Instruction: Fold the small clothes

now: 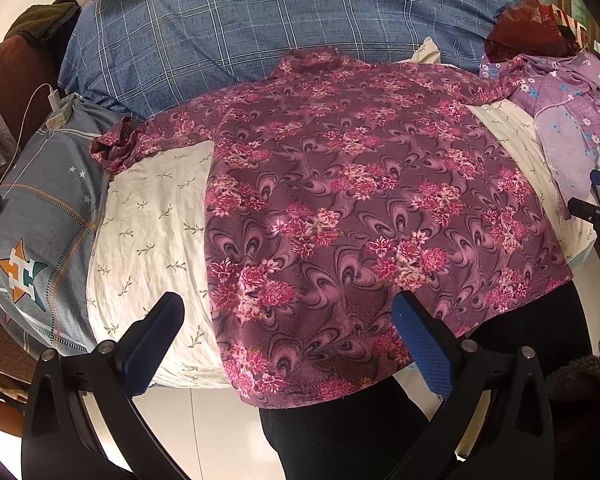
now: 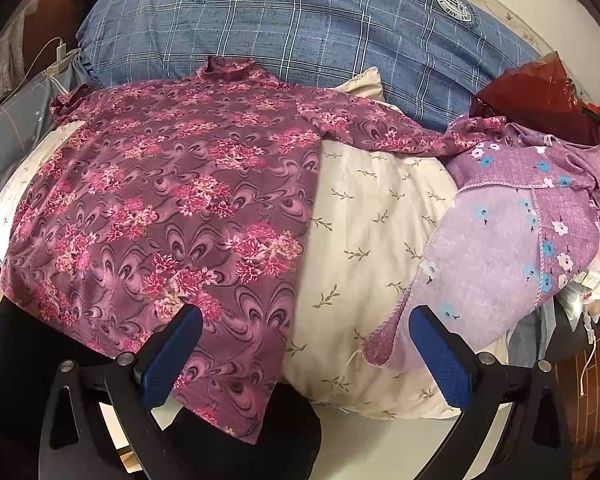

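Maroon floral long-sleeved shirt (image 1: pixel 340 200) lies flat, frame centre. Left gripper (image 1: pixel 288 320) and right gripper (image 2: pixel 306 332) released, empty. Blue checked quilt (image 1: pixel 260 40), upper frame, carries illegible round crests.

Bed w/ a cream sheet (image 1: pixel 148 216), printed w/ small leaf sprigs, fills the middle of both views. Flat on it, spread out: a maroon flowered top (image 1: pixel 340 208), collar toward the upper centre, sleeves out to both sides, bottom hem hanging over the near edge of the bed. In the right wrist view, lower right, a lilac flowered garment (image 2: pixel 508 240) lies bunched up, touching the end of one sleeve of the top. Across the top of the frame, a big blue checked quilt (image 1: pixel 260 32) w/ round badges, just behind the collar. Left edge of the left wrist view: a grey pillow (image 1: pixel 44 216) w/ an orange star logo, a white charger (image 1: pixel 58 114) on it.
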`<state>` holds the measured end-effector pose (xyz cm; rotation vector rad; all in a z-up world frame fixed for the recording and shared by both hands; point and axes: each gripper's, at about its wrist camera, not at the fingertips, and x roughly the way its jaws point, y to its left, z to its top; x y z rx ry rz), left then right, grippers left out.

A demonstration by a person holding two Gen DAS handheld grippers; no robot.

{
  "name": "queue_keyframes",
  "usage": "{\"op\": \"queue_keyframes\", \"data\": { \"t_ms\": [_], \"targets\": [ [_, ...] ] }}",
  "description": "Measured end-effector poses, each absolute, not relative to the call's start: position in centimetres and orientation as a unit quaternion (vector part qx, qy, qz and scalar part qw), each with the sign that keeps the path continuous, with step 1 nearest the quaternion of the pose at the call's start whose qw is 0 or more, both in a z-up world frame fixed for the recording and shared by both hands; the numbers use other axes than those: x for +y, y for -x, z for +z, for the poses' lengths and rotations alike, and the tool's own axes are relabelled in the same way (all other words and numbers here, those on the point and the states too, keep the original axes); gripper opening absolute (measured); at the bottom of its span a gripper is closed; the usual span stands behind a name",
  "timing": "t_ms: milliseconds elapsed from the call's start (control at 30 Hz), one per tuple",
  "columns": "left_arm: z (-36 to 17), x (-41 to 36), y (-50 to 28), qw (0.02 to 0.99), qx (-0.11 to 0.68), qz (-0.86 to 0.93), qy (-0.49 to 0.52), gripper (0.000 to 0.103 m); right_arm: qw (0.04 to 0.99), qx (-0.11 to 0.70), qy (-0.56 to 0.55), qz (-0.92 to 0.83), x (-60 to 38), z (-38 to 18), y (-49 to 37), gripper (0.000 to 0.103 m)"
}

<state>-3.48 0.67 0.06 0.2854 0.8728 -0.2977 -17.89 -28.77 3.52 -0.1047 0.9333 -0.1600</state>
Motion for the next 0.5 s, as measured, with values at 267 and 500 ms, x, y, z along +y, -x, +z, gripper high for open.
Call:
{"op": "queue_keyframes", "data": {
  "t_ms": [267, 500],
  "targets": [
    [0.1, 0.7, 3.2, 0.885, 0.422, -0.144, -0.133, 0.103, 0.892, 0.446, 0.032, -0.074, -29.2, 3.6, 17.8, 0.103],
    [-0.1, 0.7, 2.0, 0.88, 0.436, -0.148, -0.118, 0.103, 0.885, 0.459, 0.019, -0.076, -30.1, 3.1, 17.2, 0.103]
  ]
}}
